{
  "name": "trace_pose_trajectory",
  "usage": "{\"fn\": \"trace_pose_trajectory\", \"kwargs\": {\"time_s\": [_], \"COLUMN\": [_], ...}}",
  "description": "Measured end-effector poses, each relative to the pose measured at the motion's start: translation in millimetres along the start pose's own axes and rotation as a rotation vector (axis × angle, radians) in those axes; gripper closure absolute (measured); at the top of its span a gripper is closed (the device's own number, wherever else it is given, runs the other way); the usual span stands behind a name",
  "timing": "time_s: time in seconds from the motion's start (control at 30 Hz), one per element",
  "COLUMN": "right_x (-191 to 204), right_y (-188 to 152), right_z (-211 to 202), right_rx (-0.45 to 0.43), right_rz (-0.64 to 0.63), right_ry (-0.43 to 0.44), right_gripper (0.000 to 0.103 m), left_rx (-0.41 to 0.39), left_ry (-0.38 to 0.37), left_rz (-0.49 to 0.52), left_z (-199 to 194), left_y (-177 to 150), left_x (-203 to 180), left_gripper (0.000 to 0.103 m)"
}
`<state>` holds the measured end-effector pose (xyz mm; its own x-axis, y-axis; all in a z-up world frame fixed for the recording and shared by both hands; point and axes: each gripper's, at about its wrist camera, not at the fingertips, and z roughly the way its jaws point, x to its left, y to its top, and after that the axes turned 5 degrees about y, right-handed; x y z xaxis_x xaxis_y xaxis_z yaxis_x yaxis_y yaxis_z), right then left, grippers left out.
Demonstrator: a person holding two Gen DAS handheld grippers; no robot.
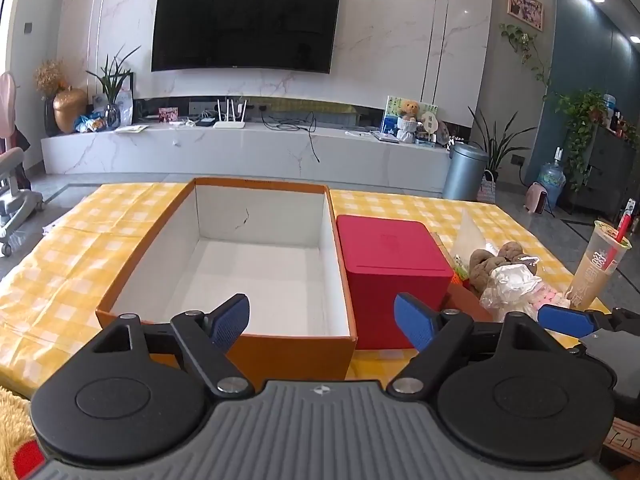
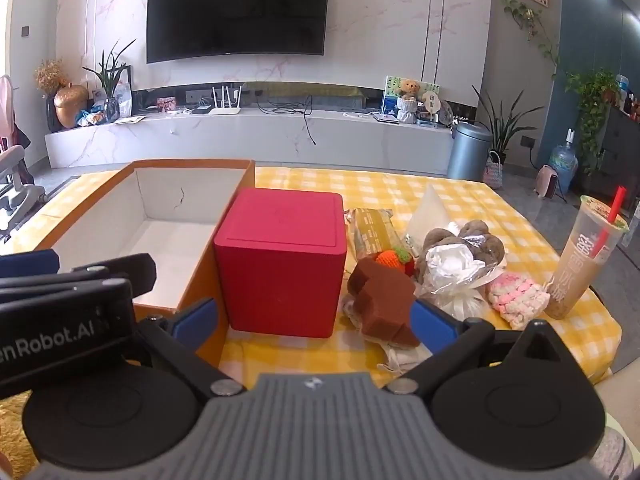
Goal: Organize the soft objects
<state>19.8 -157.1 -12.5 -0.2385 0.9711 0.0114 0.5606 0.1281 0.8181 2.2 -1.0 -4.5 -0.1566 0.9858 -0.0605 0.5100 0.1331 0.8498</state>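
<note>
The right gripper (image 2: 316,322), fingers spread and empty, has the brown soft toy (image 2: 382,304) just ahead.

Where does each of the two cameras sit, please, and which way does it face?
Left wrist view: sits on the left gripper, looks forward over the empty orange box; its own open jaws show, plus a blue tip of the right gripper at the right edge.
Right wrist view: sits on the right gripper, looks slightly down at the red box and the pile of soft toys; its open jaws show, and the left gripper at left.
Shared: both boxes, the yellow checked cloth, the drink cup, the television.
</note>
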Motion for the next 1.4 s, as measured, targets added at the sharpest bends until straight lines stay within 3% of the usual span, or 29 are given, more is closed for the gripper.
{"fn": "trace_pose_trajectory", "kwargs": {"time_s": [1.4], "right_x": [-9.9], "right_y": [-5.5], "right_z": [6.5], "right_rx": [0.031], "right_rz": [0.016], "right_ry": [0.003], "right_gripper": [0.003], "left_rx": [0.048], "left_ry": [-0.006], "left_rz": [-0.011], "left_z": [5.9], "left_y": [-5.5], "left_x": [-7.7], "left_gripper": [0.006]}}
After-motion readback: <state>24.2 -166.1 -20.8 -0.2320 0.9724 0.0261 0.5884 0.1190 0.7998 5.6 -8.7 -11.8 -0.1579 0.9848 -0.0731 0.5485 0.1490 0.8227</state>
